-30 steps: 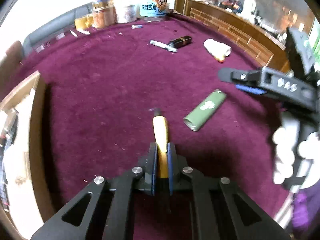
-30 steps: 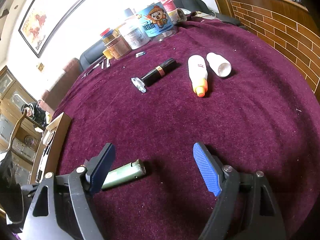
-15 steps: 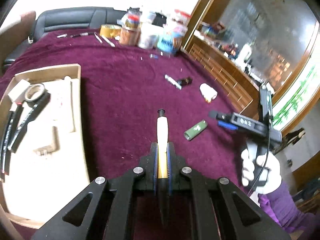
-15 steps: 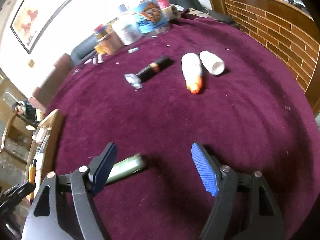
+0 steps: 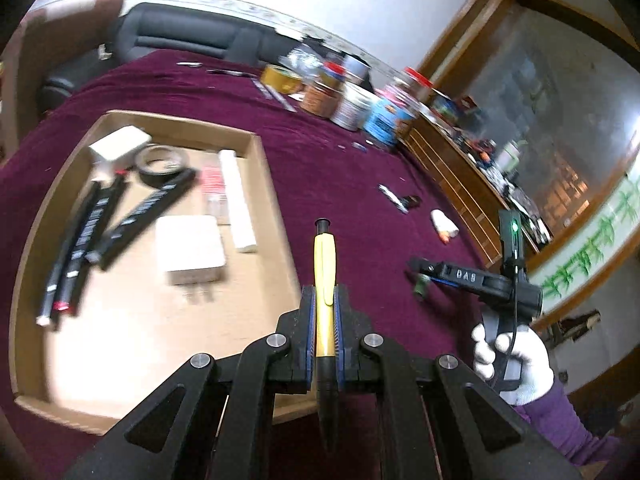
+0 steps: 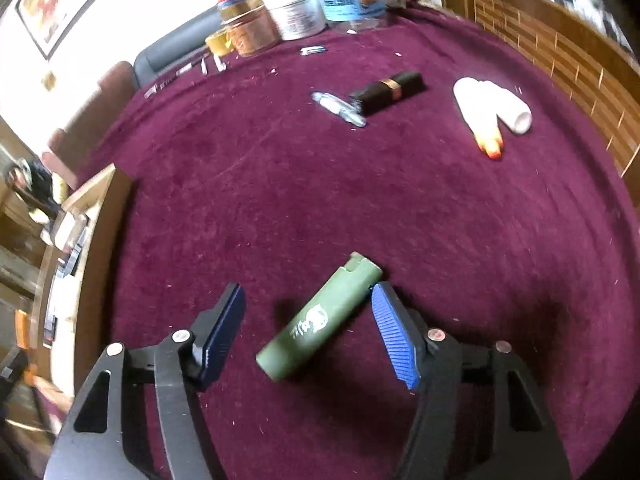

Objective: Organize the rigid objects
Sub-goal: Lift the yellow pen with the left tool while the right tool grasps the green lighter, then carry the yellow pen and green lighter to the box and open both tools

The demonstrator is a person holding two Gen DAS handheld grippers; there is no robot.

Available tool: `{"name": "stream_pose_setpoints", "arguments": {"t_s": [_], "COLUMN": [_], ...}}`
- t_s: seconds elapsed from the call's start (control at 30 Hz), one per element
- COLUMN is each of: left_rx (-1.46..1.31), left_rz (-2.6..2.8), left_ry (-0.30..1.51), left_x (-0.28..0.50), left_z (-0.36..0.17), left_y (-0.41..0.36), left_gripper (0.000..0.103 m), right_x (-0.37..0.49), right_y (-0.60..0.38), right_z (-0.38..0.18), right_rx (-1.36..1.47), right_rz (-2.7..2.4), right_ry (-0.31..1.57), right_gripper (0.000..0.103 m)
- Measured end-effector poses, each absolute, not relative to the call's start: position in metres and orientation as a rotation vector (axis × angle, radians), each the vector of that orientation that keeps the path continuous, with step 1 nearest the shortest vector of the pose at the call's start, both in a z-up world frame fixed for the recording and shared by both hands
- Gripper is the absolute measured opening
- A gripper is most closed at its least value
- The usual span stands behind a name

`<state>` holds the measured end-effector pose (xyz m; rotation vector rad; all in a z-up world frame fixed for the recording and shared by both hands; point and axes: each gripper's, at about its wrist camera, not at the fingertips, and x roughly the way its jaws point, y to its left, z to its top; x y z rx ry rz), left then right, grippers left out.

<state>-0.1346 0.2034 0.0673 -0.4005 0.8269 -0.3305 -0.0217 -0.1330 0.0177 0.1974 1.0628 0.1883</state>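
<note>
My left gripper is shut on a yellow pen and holds it in the air near the right edge of a cardboard tray. The tray holds black markers, a tape roll and white boxes. My right gripper is open with a green lighter lying on the cloth between its fingers. The right gripper also shows in the left wrist view, held by a gloved hand.
On the purple cloth lie a black lipstick tube, a silver item and two white bottles. Jars and cans stand at the table's far edge. A wooden wall borders the right side.
My left gripper has lifted the yellow pen off the cloth and swung left towards the tray. My right gripper has moved over the green lighter, which now lies between its fingers.
</note>
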Motion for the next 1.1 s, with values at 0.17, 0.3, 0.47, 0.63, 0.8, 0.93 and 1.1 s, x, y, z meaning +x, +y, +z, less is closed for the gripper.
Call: {"name": "stream_pose_setpoints", "arguments": {"t_s": [0.17,0.3,0.47,0.63,0.8,0.93,1.1], "left_rx": [-0.426,-0.431,-0.430,-0.438,-0.432,-0.446,-0.488], "left_rz": [-0.250,-0.182,-0.110,-0.047,0.002,0.002,-0.032], "left_ry": [0.834,0.859,0.909,0.956,0.997,1.017,0.984], "left_x": [-0.140,-0.139,-0.131,-0.119,-0.096,-0.088,-0.102], "left_z": [0.060,0.048,0.036,0.023,0.013,0.010,0.019], "left_y": [0.235,0.252,0.263,0.273,0.283,0.285,0.286], "left_gripper": [0.006,0.006,0.006,0.006,0.006,0.006,0.023], "right_x": [-0.033,-0.044,-0.050,-0.053,-0.058,-0.058,-0.056], "right_y": [-0.104,-0.110,-0.117,-0.102,-0.068,-0.036,0.008], "right_z": [0.013,0.016,0.025,0.050,0.070,0.072,0.067], "right_rx": [-0.003,0.014,0.118,0.192,0.185,0.199,0.215], "right_rz": [0.110,0.132,0.226,0.357,0.475,0.573,0.687], "right_ry": [1.016,0.998,0.987,0.939,0.928,0.968,1.041], "right_gripper": [0.052,0.019,0.019,0.019,0.019,0.019,0.019]}}
